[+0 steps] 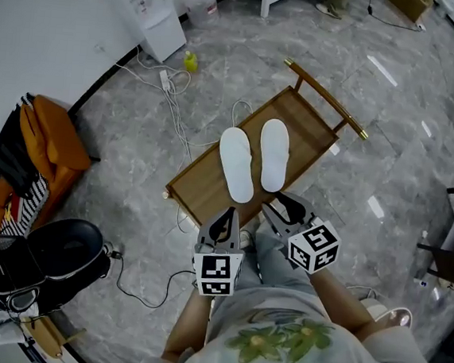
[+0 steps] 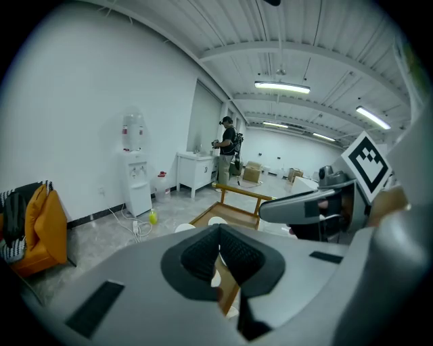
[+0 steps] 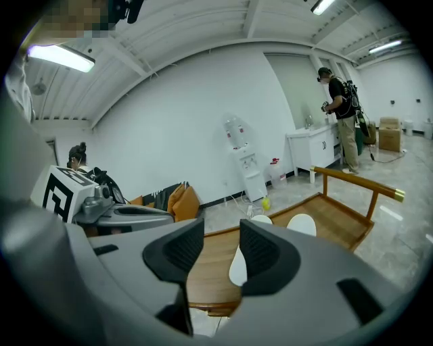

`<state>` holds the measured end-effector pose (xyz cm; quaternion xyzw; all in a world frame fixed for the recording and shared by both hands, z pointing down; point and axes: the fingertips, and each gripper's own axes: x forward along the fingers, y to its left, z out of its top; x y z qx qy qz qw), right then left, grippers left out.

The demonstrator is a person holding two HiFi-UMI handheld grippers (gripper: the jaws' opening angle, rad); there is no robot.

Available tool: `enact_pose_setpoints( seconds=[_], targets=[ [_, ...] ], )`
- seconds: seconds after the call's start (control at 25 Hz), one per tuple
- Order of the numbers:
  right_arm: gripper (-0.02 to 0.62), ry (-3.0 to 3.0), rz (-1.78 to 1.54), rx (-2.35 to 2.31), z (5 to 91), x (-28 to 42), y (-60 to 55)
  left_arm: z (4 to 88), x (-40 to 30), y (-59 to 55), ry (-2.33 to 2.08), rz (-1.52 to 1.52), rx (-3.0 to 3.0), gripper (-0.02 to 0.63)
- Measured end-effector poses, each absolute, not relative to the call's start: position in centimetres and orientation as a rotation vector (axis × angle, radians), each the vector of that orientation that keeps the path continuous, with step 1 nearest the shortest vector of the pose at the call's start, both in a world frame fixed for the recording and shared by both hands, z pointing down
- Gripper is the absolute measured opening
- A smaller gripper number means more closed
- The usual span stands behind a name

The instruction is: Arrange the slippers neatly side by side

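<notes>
Grey-padded jaws up front: the left gripper (image 1: 225, 218) has its jaws pressed together on nothing, and the right gripper (image 1: 283, 207) holds its jaws apart with only air between them, both at the near edge of the wooden tray (image 1: 198, 188). On the tray a white slipper (image 1: 236, 166) and its twin (image 1: 274, 153) lie lengthwise side by side, close but apart. Beyond them, a water dispenser (image 1: 152, 10) stands by the wall.

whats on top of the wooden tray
Two white slippers lie side by side on the wooden tray. Its near corner is covered by the left claw, so that bit cannot be seen.
</notes>
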<state>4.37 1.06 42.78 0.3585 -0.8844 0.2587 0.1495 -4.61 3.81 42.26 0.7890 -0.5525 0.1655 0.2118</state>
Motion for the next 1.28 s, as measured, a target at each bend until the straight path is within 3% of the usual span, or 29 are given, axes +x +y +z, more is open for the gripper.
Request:
enact_pose_setpoints(
  seconds=[1.28],
  targets=[
    [0.161,-2.343,0.962,0.801,57.3,1.2,-9.4,51.8,-7.8,-2.8,-1.623,0.559,1.938,0.017]
  ],
)
